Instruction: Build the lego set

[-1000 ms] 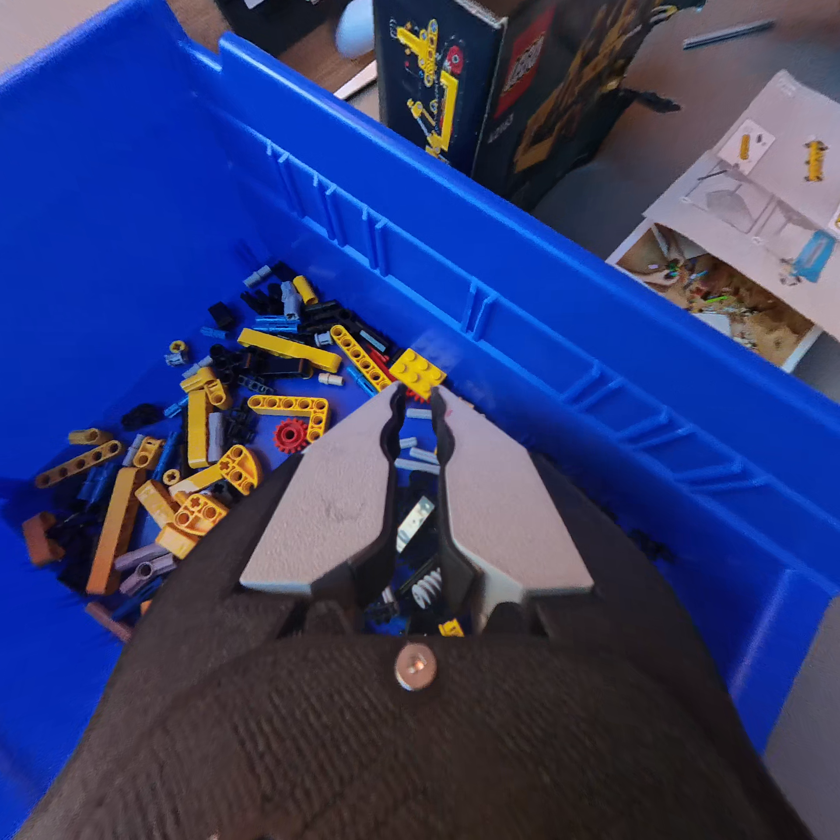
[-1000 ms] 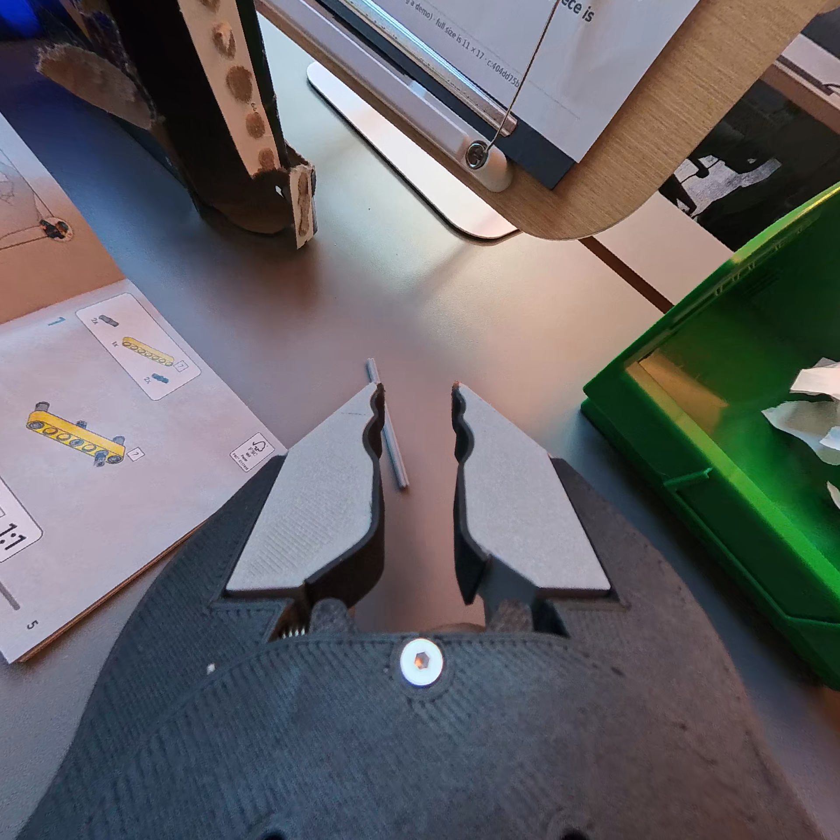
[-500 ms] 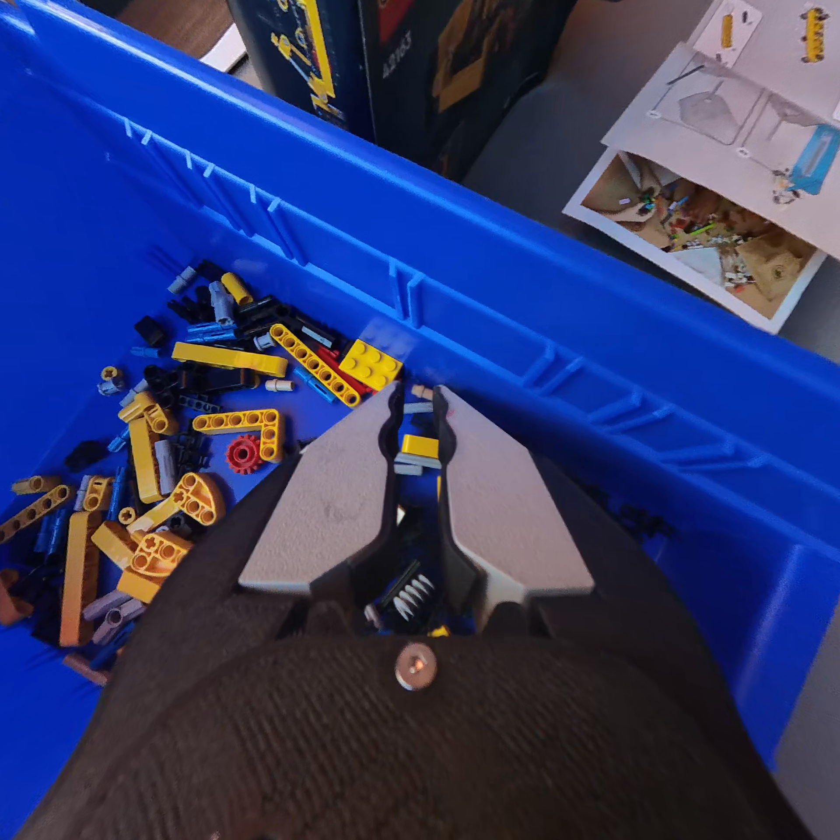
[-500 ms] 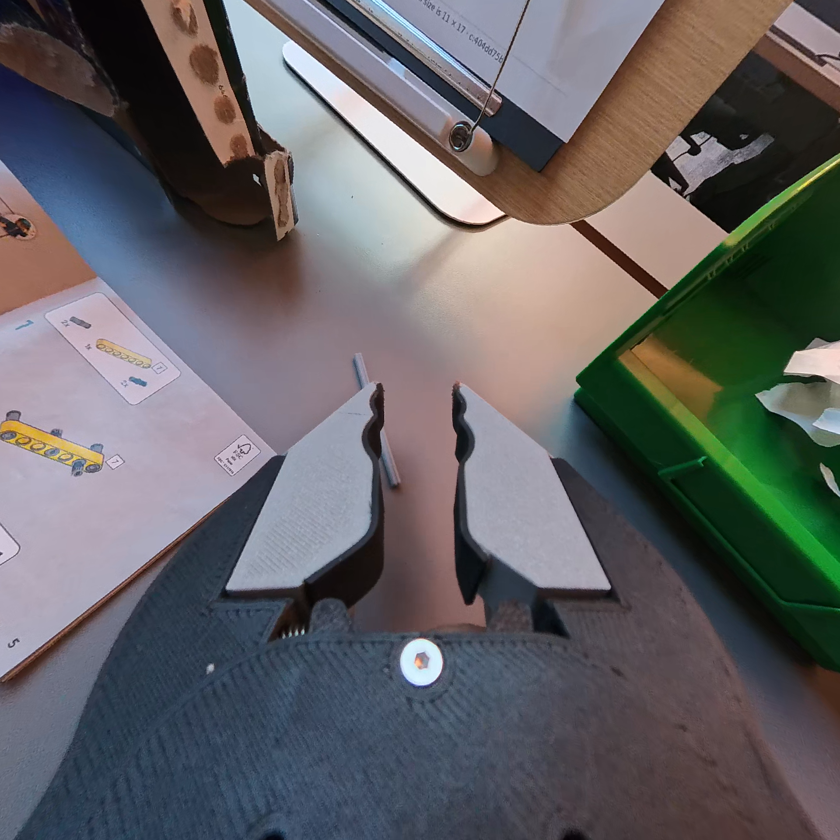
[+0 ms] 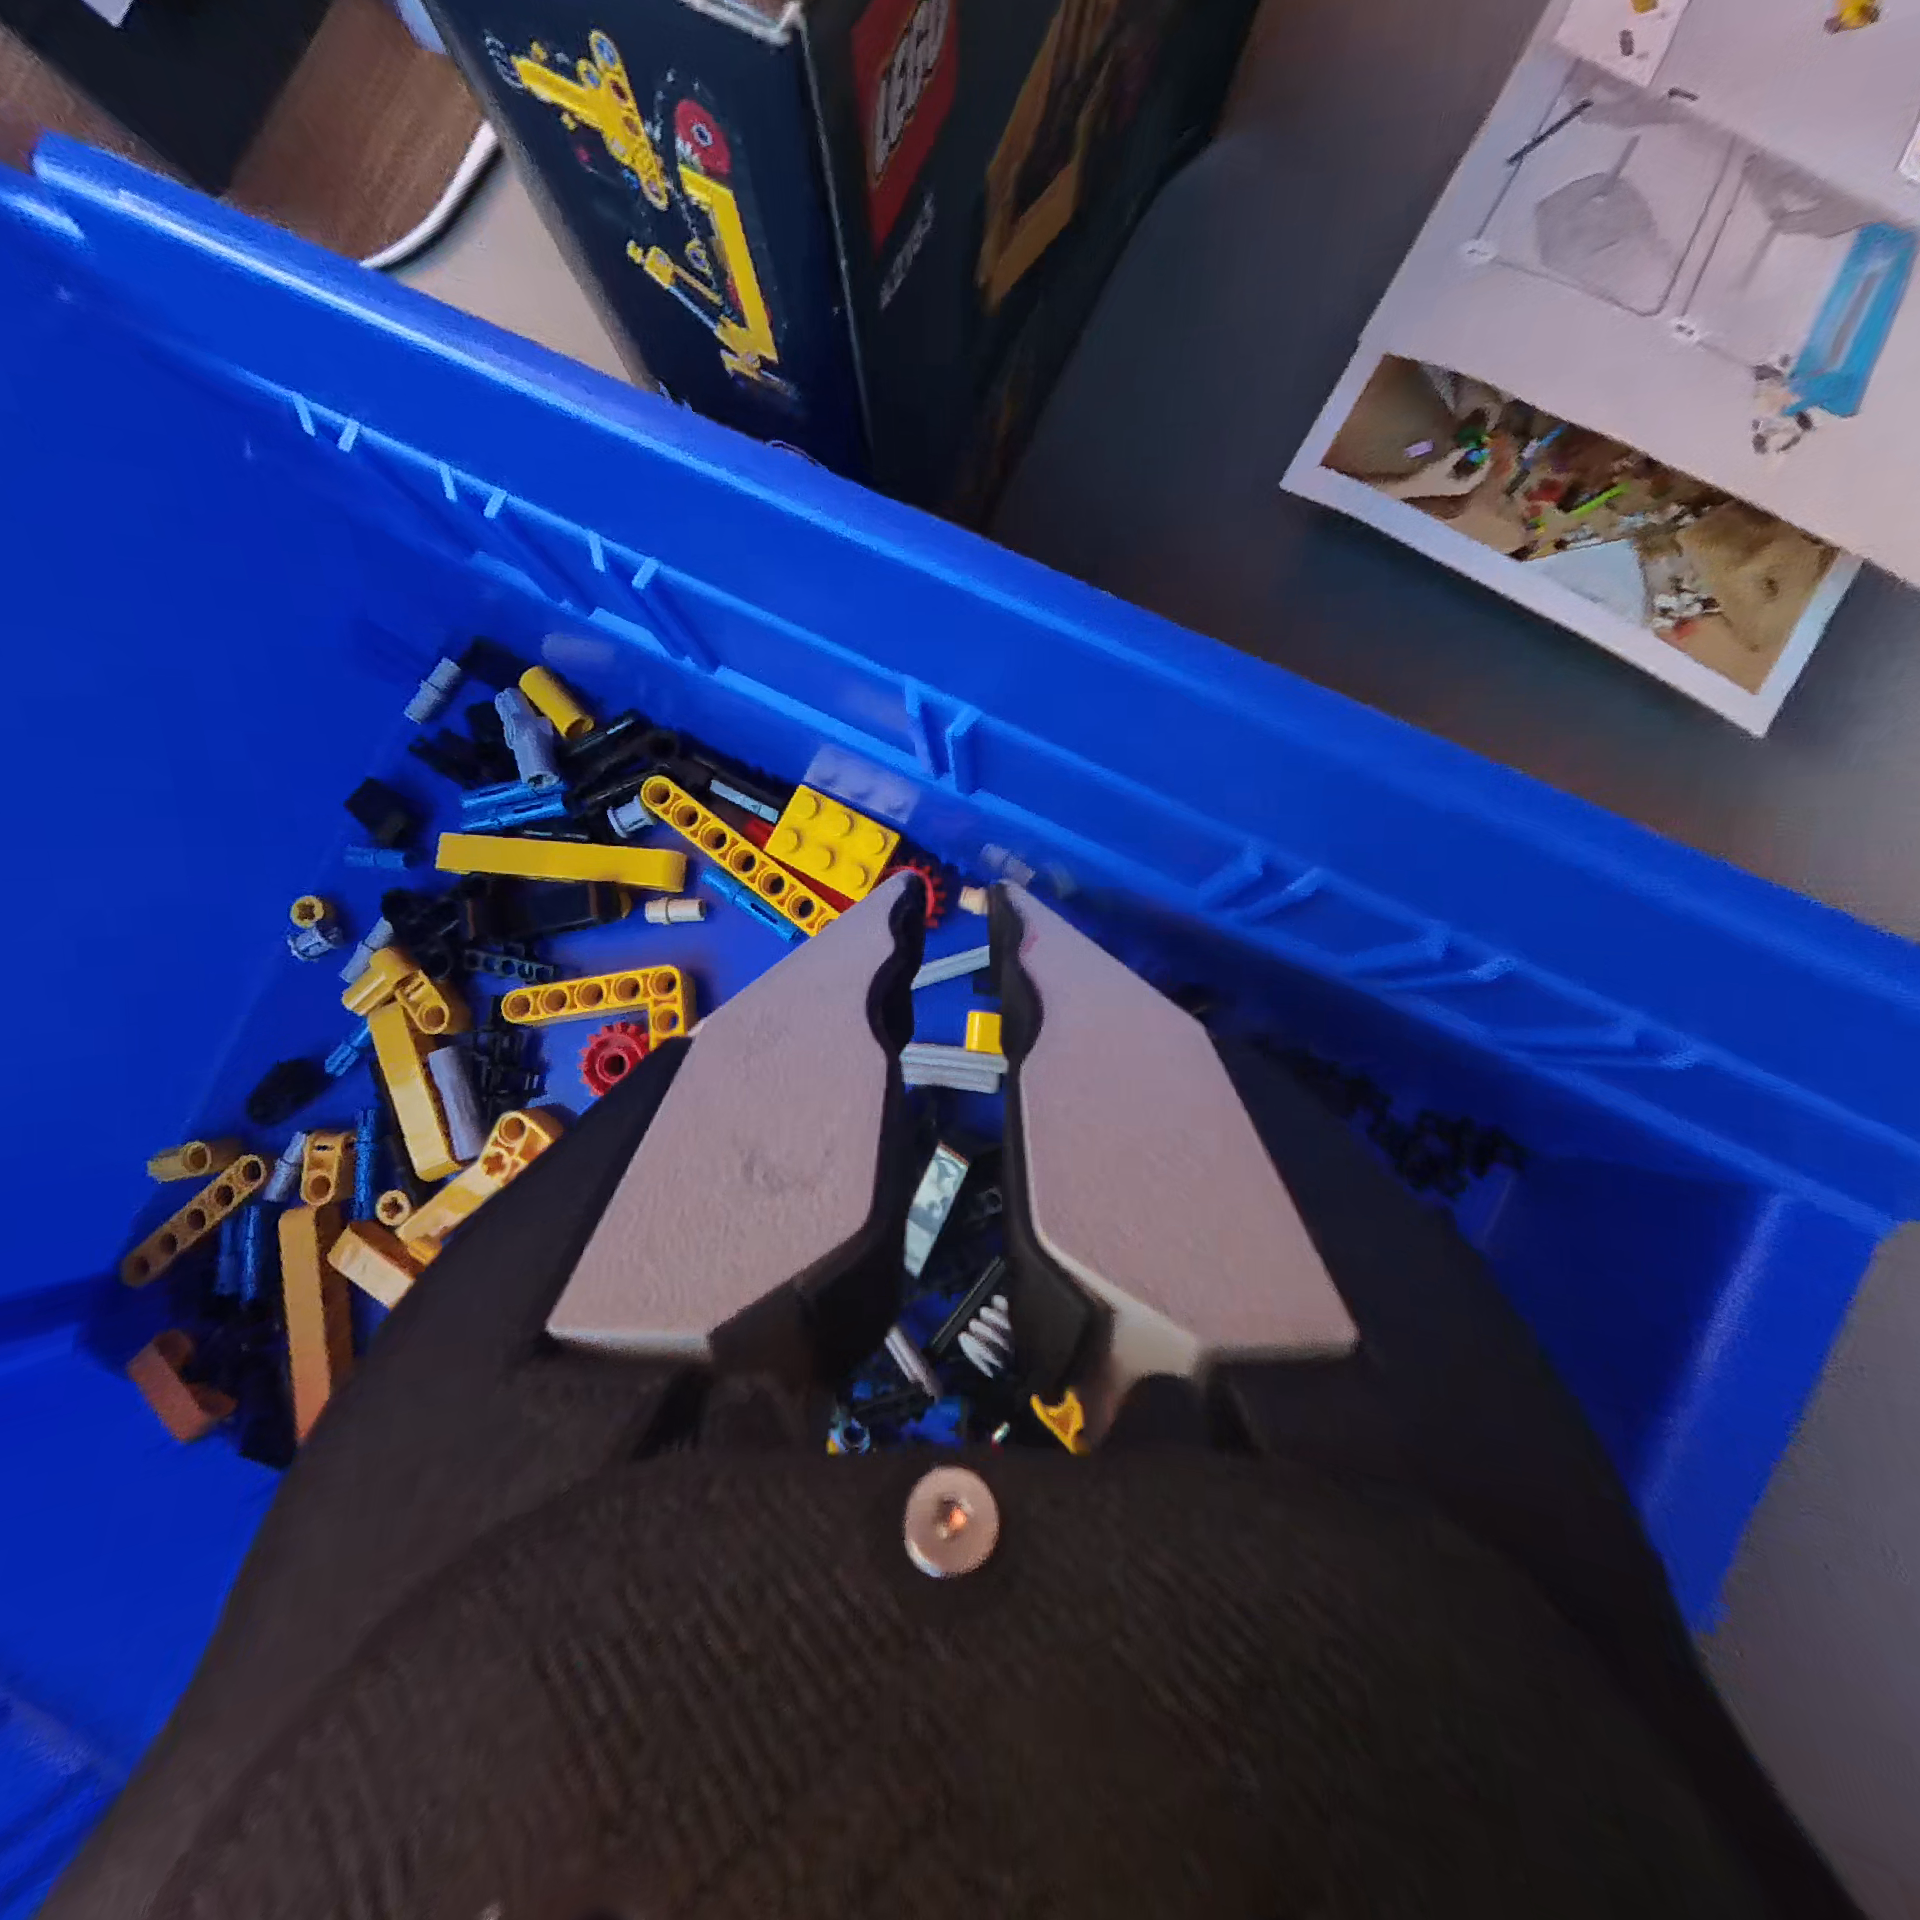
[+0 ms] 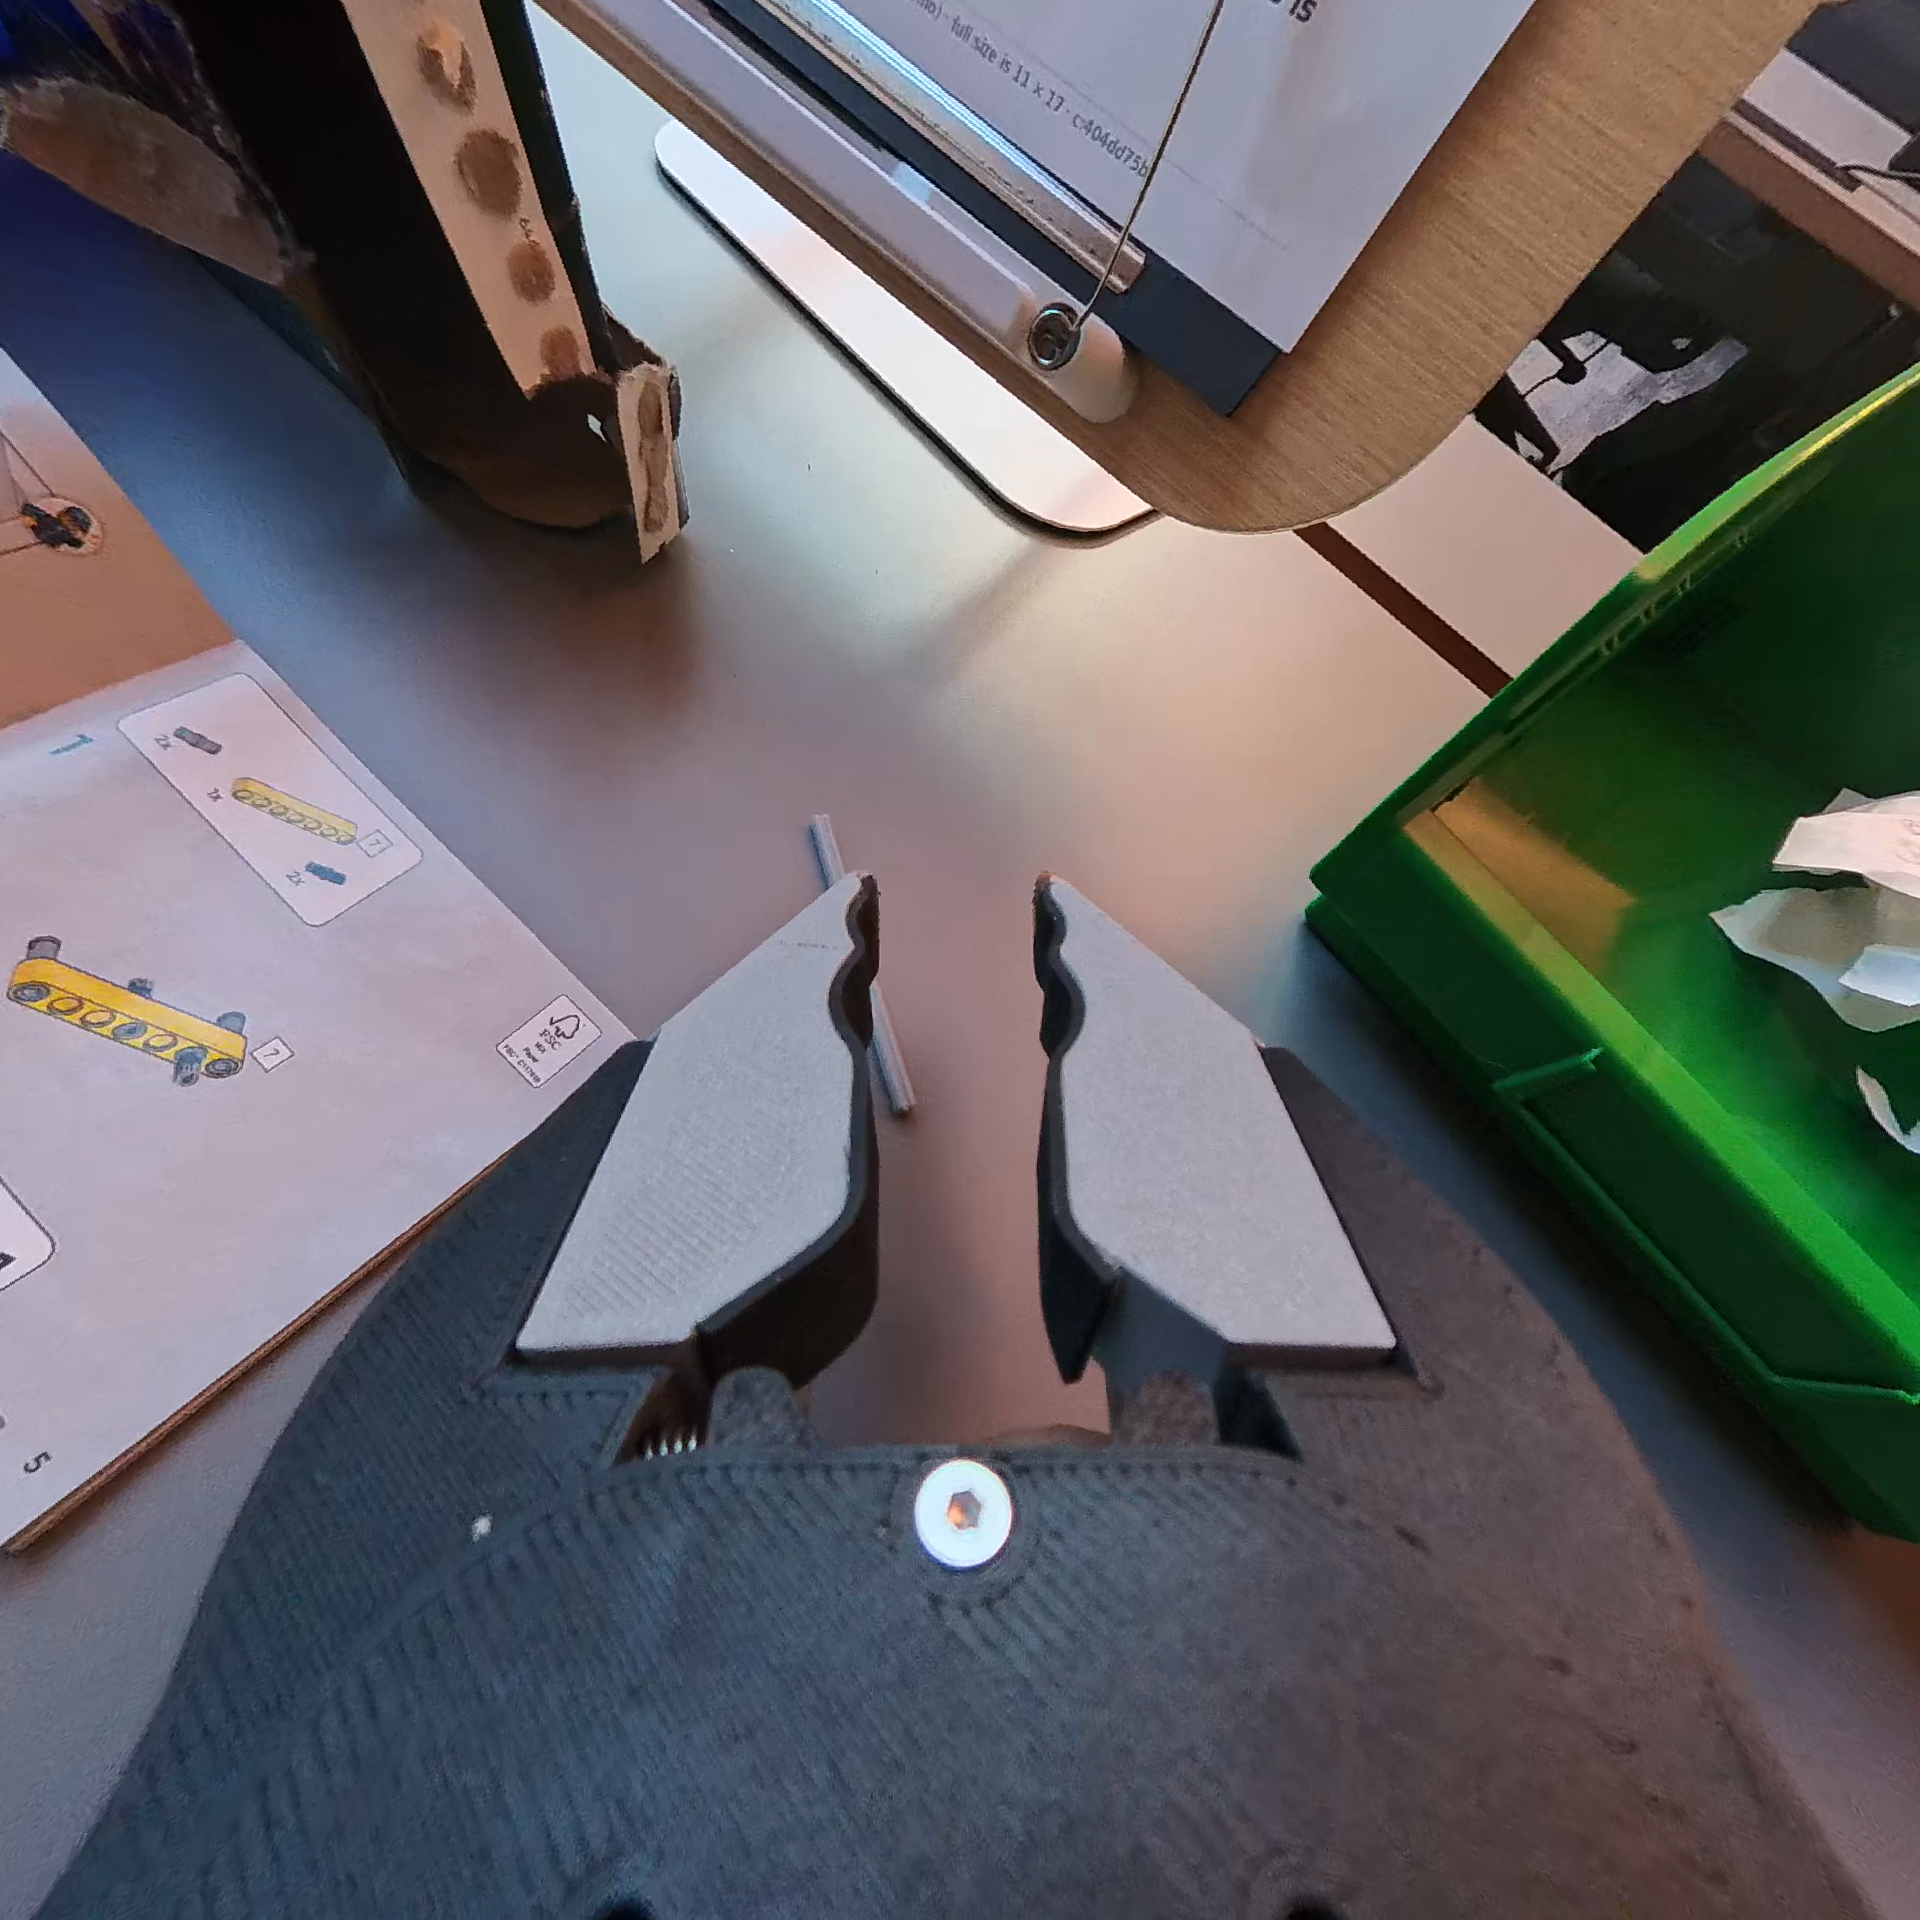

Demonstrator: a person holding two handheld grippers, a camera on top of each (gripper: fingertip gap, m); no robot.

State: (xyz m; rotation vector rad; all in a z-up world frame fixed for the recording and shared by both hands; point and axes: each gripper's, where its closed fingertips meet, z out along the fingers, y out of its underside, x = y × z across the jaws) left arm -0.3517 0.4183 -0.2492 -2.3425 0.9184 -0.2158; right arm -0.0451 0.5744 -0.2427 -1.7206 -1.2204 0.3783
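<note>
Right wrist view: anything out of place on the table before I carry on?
One thin grey axle lies loose on the table, apart from the parts bin, partly hidden under the open right gripper. The box flap looks torn. Nothing spilled.

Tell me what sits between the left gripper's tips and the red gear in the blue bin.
Nothing visible. The left gripper hangs over the blue bin, jaws slightly apart, and the red gear lies uncovered to its left beside a yellow L-shaped beam.
</note>
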